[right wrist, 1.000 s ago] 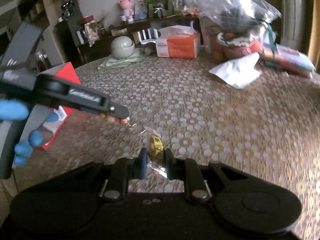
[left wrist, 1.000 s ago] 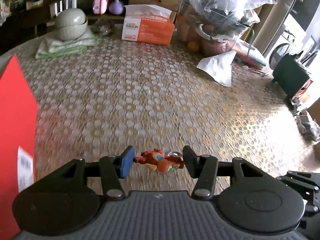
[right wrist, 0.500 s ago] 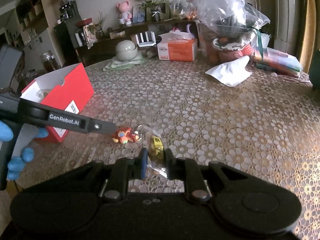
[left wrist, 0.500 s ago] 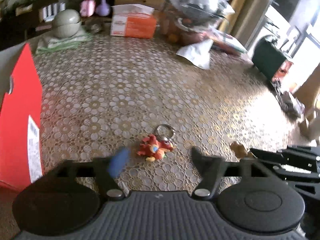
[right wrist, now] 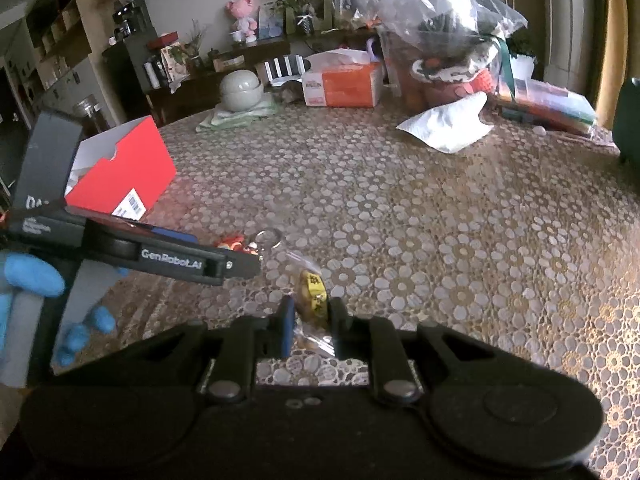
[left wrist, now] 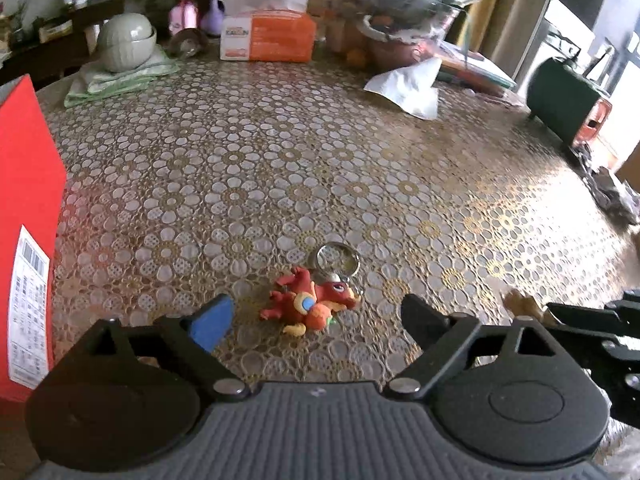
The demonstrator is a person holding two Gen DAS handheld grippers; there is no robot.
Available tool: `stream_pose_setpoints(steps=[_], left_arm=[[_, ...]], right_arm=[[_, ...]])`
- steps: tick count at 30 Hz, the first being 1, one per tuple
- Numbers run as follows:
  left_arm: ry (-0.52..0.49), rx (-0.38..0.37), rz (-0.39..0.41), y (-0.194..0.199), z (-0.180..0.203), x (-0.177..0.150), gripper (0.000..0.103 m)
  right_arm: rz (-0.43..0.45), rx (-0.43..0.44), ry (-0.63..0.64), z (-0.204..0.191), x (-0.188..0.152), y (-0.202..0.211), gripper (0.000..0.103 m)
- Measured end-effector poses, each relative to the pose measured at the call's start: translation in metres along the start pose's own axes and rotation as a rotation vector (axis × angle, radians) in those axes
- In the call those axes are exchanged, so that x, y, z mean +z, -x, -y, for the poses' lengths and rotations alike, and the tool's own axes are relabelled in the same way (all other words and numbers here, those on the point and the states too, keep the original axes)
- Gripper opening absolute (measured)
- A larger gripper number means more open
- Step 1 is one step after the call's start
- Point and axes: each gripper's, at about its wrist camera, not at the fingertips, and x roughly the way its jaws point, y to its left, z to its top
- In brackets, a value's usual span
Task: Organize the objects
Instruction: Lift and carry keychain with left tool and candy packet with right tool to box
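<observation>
A small red dragon keychain (left wrist: 310, 305) with a metal ring (left wrist: 335, 259) lies on the patterned table, between the open fingers of my left gripper (left wrist: 316, 318), not touched. It also shows in the right wrist view (right wrist: 232, 243). My right gripper (right wrist: 310, 322) is shut on a clear packet with a yellow sweet (right wrist: 312, 290), held above the table to the right of the left gripper (right wrist: 192, 266). An open red box (right wrist: 120, 172) stands at the left; its red side shows in the left wrist view (left wrist: 24, 220).
At the far edge stand an orange tissue box (left wrist: 266, 38), stacked grey bowls on a green cloth (left wrist: 124, 46), a white paper (left wrist: 408, 84) and a big plastic bag of goods (right wrist: 436, 28). The right gripper's body shows at the right in the left wrist view (left wrist: 592, 328).
My left gripper let the dragon keychain go, opened wide and drew back a little; the keychain now lies on the table. The right gripper still holds the packet.
</observation>
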Motion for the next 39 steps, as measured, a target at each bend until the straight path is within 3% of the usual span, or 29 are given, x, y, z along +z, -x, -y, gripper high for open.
stream_pose_setpoints(steps=[7,12,14,16,19,29,30,39], left_arm=[[0.028,0.07,0.02,-0.007,0.008,-0.002,0.095],[-0.027,0.122,0.02,-0.009,0.018,-0.006,0.094],[-0.071,0.151,0.025,-0.01,0.023,-0.009,0.089],[-0.079,0.145,0.039,-0.007,0.024,-0.009,0.07],[-0.099,0.138,0.039,-0.006,0.027,-0.007,0.055],[-0.083,0.123,0.043,0.008,0.023,-0.012,0.052],[-0.076,0.116,0.045,0.012,0.021,-0.013,0.038],[-0.03,0.069,0.062,0.039,0.007,-0.024,0.037]], right_arm=[[-0.007,0.009,-0.016,0.01,-0.001,-0.007,0.017],[-0.008,0.01,-0.02,0.013,-0.002,-0.009,0.017],[-0.009,0.008,-0.019,0.014,-0.002,-0.01,0.017],[-0.009,0.007,-0.019,0.014,-0.003,-0.01,0.017],[-0.013,0.005,-0.02,0.014,-0.004,-0.011,0.017],[-0.011,-0.002,0.001,0.007,-0.003,-0.004,0.017],[-0.01,0.0,0.003,0.005,-0.003,-0.002,0.017],[0.007,0.001,0.044,-0.014,0.0,0.013,0.017]])
